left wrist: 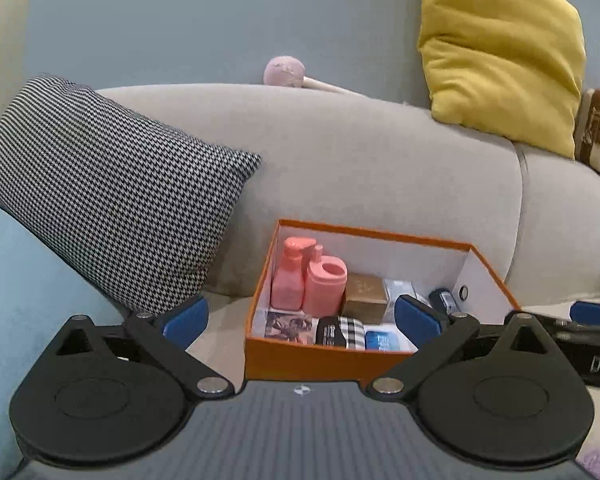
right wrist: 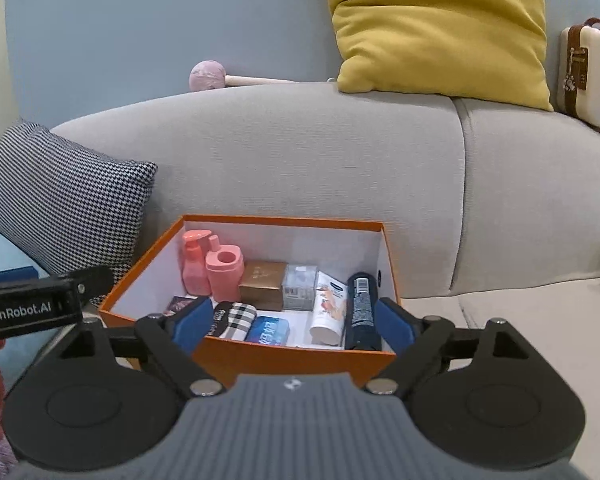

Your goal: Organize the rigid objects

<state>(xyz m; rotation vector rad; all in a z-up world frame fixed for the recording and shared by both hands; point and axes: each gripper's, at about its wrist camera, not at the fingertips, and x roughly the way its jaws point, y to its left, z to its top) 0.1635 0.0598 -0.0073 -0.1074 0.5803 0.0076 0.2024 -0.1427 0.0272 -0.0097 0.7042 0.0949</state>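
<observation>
Both claws stand wide open and hold nothing. Left claw (left wrist: 302, 320) has the orange box (left wrist: 320, 360) dead ahead at twelve o'clock, near wall just past its fingertips. Right claw (right wrist: 292, 322) sits as close, its blue pads (right wrist: 192, 320) straddling the box's (right wrist: 284, 356) near wall; neither hand is clearly nearer.

The box rests on a grey sofa (right wrist: 300, 152). Inside, from nine o'clock round to three: two pink bottles (right wrist: 212, 272) upright at the back, a brown box (right wrist: 262, 284), a clear case (right wrist: 298, 286), a white tube (right wrist: 328, 308) and a black can (right wrist: 362, 308), both lying with long axes towards the claw. At the front are a checked pouch (right wrist: 236, 320) and a blue tin (right wrist: 268, 330). The contents look mostly sorted, I judge.
</observation>
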